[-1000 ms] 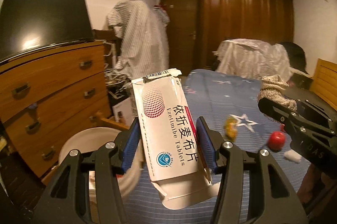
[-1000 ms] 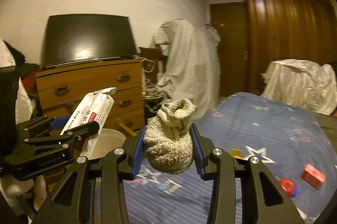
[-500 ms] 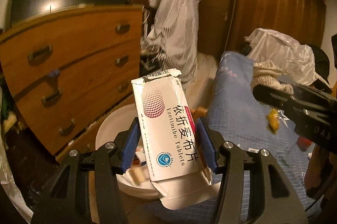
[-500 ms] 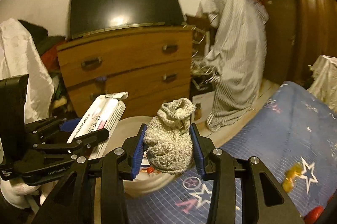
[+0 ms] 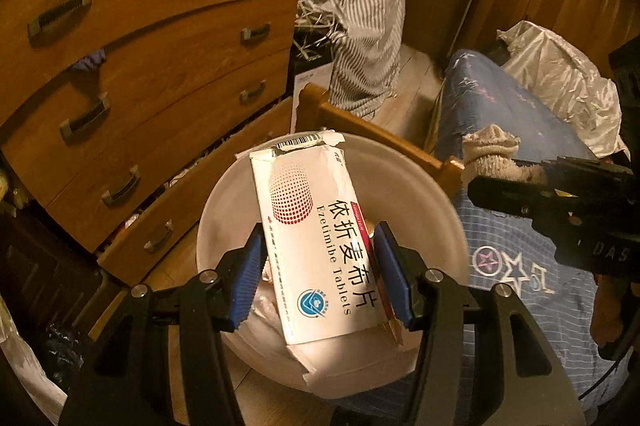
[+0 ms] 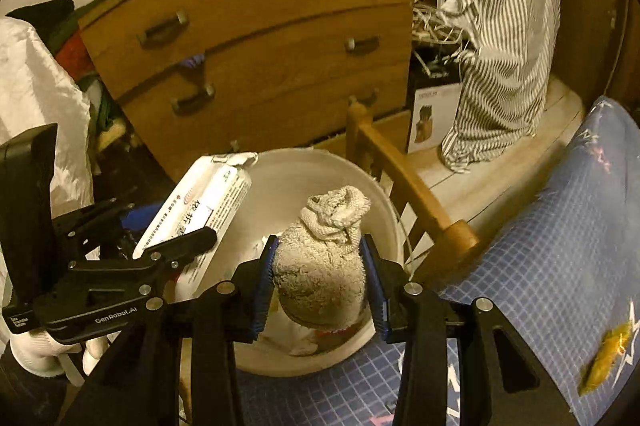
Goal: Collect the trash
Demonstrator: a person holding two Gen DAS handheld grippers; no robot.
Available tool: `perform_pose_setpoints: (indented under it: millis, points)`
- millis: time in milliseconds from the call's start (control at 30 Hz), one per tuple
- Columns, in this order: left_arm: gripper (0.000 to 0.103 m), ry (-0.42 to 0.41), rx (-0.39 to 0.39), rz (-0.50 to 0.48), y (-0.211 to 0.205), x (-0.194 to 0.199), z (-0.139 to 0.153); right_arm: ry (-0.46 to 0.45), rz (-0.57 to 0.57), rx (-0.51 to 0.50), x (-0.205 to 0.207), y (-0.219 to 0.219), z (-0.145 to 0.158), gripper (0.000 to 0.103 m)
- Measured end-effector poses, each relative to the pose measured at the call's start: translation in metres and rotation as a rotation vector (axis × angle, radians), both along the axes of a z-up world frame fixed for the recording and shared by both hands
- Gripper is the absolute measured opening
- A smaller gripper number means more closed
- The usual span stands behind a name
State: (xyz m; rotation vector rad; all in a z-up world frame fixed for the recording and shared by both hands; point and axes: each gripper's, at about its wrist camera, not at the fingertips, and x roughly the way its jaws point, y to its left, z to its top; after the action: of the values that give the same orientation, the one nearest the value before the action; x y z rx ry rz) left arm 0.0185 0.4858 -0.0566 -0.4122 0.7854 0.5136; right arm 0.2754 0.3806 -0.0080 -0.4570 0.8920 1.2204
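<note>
Left gripper [image 5: 318, 276] was clamped on a white Ezetimibe Tablets box [image 5: 316, 238], blue pads pressing both long sides, torn barcode flap at the far end; the box was held above the white bucket [image 5: 432, 210], long axis pointing away from the camera. In the right wrist view the same box [image 6: 204, 210] stuck out at an angle over the bucket's left rim, with the left gripper [image 6: 168, 250] seen from the side. Right gripper [image 6: 318, 284] was closed on a balled beige knitted sock [image 6: 324, 258], cuff end up, held over the bucket [image 6: 312, 166] opening; some scraps lay inside the bucket, too blurred to name. From the left wrist view the sock [image 5: 490, 156] sat just right of the bucket rim line, with the right gripper [image 5: 520, 186] side-on. The bucket stood on the floor between a wooden chest of drawers [image 5: 152, 38] and a bed with a blue star-print sheet [image 6: 560, 266], touching or just beside a wooden bed frame post [image 6: 404, 182]. A yellow wrapper [image 6: 608, 350] lay on the sheet, well apart from the bucket. A striped shirt [image 6: 504, 26] hung behind.
</note>
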Motion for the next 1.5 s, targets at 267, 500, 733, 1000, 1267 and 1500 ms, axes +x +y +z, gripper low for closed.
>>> perform_pose_setpoints:
  millis: [267, 500, 733, 1000, 1267, 1500]
  points:
    - [0.052, 0.031, 0.005, 0.013, 0.014, 0.006, -0.01, 0.007, 0.01, -0.014, 0.006, 0.003, -0.014, 0.042]
    - [0.052, 0.038, 0.007, 0.014, 0.017, 0.008, -0.012, 0.006, 0.009, -0.013, 0.008, -0.001, -0.011, 0.042]
    - [0.052, 0.04, 0.008, 0.015, 0.021, 0.008, -0.014, 0.003, 0.008, -0.011, 0.008, -0.001, -0.009, 0.042]
    - [0.064, 0.059, 0.011, 0.05, 0.028, 0.007, -0.016, 0.013, 0.008, 0.005, 0.011, -0.005, -0.006, 0.057]
    - [0.064, 0.045, 0.023, 0.055, 0.022, 0.002, -0.012, 0.017, -0.006, 0.062, 0.012, -0.022, 0.008, 0.057]
    - [0.086, -0.095, 0.115, 0.11, -0.01, -0.04, 0.02, -0.066, -0.006, 0.233, -0.028, -0.086, 0.038, 0.07]
